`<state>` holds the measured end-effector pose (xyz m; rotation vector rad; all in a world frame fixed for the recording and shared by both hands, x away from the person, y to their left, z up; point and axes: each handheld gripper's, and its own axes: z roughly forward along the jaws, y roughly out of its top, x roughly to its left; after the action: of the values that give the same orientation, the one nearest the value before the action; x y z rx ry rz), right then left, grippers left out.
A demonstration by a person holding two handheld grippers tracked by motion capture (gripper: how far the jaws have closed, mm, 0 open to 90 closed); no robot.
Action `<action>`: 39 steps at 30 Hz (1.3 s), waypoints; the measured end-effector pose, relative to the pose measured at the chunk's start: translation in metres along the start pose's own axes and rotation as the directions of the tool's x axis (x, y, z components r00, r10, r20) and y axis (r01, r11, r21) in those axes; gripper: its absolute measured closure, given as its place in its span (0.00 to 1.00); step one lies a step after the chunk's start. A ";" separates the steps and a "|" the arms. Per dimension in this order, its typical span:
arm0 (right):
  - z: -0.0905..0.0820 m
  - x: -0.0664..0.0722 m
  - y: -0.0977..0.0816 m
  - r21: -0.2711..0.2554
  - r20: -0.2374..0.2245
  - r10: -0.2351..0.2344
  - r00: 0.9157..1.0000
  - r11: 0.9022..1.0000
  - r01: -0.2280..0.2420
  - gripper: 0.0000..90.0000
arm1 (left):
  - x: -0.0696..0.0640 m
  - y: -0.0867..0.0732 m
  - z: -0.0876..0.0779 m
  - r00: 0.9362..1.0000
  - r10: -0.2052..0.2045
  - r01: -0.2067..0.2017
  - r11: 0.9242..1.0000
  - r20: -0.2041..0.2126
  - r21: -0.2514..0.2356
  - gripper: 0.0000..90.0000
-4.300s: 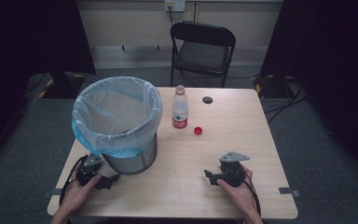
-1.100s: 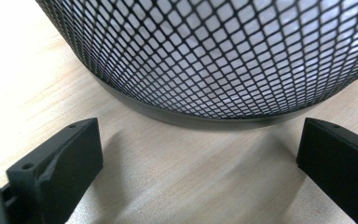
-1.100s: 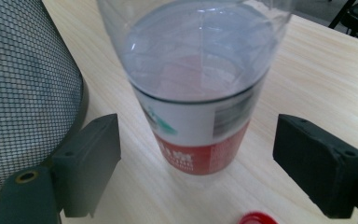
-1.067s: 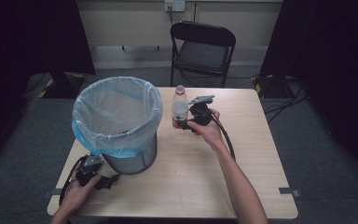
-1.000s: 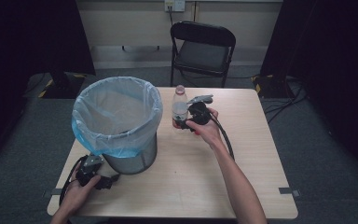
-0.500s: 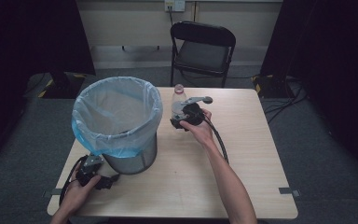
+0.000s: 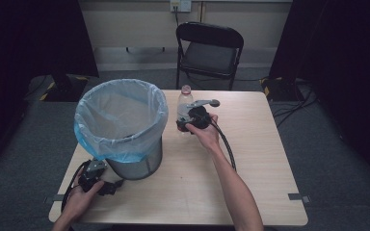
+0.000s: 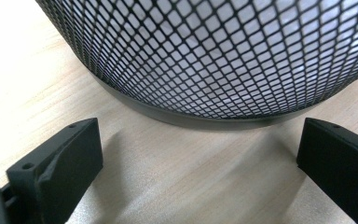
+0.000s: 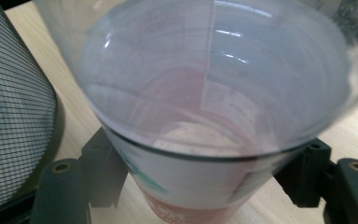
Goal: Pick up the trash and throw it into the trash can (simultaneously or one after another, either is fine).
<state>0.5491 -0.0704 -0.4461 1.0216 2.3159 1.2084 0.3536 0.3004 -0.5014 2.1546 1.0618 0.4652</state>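
Right tool (image 7: 187,121) closing around upright bottle (image 7: 185,98), seemingly gripping; neck up.

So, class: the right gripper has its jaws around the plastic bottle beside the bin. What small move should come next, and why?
Probably finish closing: the right gripper has just been closing, its jaws flanking the bottle, which stands on the table, not yet lifted.

My high view looked forward and down over the table (image 7: 250,192) from my side; the left gripper view sat low and close against the mesh bin (image 8: 214,56); the right gripper view pressed nearly onto the bottle (image 9: 214,93), with that bin at its left edge, shared by all three.
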 end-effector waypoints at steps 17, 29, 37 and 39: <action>-0.031 0.002 0.007 -0.033 -0.038 0.039 0.999 0.999 -0.040 0.33 | 0.000 0.000 0.000 1.000 -0.009 0.009 1.000 0.010 -0.003 0.00; -0.058 0.007 0.008 -0.093 -0.054 0.071 0.996 0.993 -0.076 0.33 | 0.000 0.000 0.000 1.000 -0.009 0.009 1.000 0.013 -0.002 0.00; -0.082 0.011 0.016 -0.138 -0.052 0.072 0.996 0.987 -0.078 0.33 | 0.000 0.000 0.000 1.000 -0.009 0.009 1.000 0.012 -0.002 0.00; -0.084 0.012 0.016 -0.140 -0.051 0.070 0.996 0.987 -0.077 0.33 | 0.000 0.000 0.000 1.000 -0.010 0.010 1.000 0.012 -0.001 0.00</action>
<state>0.4997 -0.1039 -0.3834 1.0474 2.2059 1.4174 0.3534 0.3000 -0.5018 2.1476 1.0646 0.4481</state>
